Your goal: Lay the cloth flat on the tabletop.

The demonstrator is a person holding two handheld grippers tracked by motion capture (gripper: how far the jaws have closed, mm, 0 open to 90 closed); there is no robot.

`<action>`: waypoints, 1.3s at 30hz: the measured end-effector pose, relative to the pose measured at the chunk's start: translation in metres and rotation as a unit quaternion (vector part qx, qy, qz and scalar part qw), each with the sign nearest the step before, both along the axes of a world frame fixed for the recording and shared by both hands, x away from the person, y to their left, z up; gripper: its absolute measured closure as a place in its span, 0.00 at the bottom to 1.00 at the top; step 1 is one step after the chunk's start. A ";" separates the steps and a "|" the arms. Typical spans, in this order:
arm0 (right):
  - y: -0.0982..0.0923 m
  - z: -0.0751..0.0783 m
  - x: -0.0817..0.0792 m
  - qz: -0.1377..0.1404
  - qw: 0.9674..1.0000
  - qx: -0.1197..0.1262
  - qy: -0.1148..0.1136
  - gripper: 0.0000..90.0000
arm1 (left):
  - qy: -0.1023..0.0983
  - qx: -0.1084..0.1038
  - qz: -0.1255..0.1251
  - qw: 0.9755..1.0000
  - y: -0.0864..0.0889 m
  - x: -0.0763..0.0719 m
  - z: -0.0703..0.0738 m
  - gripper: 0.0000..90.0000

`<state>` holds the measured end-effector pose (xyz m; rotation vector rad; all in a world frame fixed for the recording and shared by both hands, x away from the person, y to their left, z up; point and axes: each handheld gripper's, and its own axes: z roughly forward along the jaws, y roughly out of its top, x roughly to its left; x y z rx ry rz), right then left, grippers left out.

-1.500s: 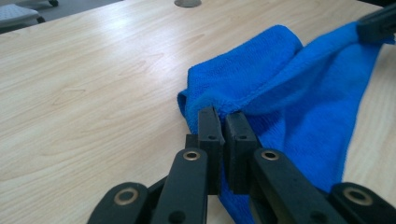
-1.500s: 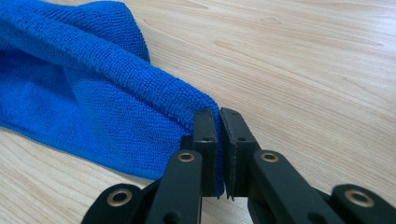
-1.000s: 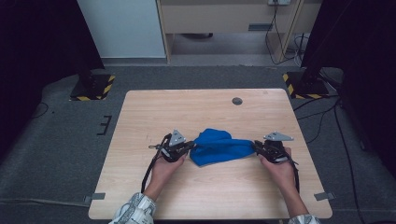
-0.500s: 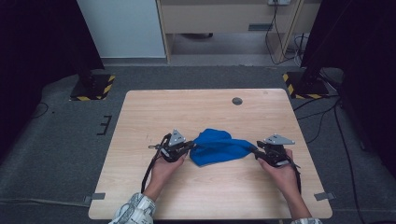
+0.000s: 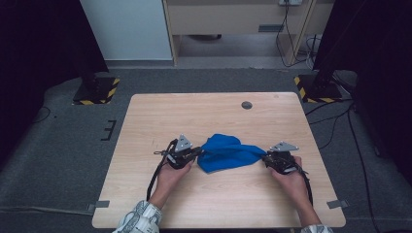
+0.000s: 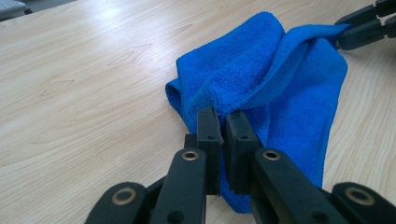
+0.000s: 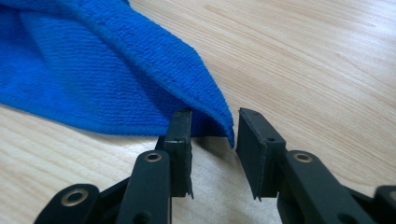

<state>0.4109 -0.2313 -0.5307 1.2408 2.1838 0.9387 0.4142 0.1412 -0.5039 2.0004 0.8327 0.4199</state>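
Roughly at the middle of the table's near half lies a blue cloth (image 5: 226, 153), crumpled into a loose heap with folds standing up along its top and one corner drawn out thin toward the person's right. At its left end the left gripper (image 5: 197, 153) has its jaws pressed together on a bunched fold of the cloth (image 6: 261, 79); in the left gripper view the two black pads sit nearly touching with the blue fabric pinched between their tips. At the other end the right gripper (image 5: 265, 157) stands at the drawn-out corner, its jaws having just been closing; in the right gripper view the hemmed corner of the cloth (image 7: 93, 65) hangs between the two pads, against the left-hand pad and with a clear gap to the other, so the pads are apart and not pressing on it. Each gripper is held low over the wooden table (image 5: 194, 111) by a hand reaching in from the near edge, with a black cable trailing back beside each forearm. Farther back a small dark round inset (image 5: 247, 105) sits in the tabletop, well apart from the cloth.
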 end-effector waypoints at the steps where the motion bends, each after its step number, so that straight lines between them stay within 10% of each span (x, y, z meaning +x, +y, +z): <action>1: 0.000 -0.001 0.001 -0.001 1.000 -0.001 0.001 0.74 | 0.000 -0.001 0.000 1.000 0.000 0.000 0.000 0.95; 10: -0.003 0.000 0.006 -0.002 1.000 0.015 -0.010 0.99 | 0.002 -0.001 -0.004 1.000 -0.002 -0.001 -0.001 0.95; 27: -0.010 0.008 0.003 -0.013 0.999 0.040 0.000 0.99 | -0.010 0.033 0.020 0.999 -0.006 0.008 -0.017 0.63; 39: -0.014 0.011 0.001 -0.014 0.999 0.052 0.005 0.99 | -0.019 0.047 0.021 0.999 -0.009 0.021 -0.028 0.70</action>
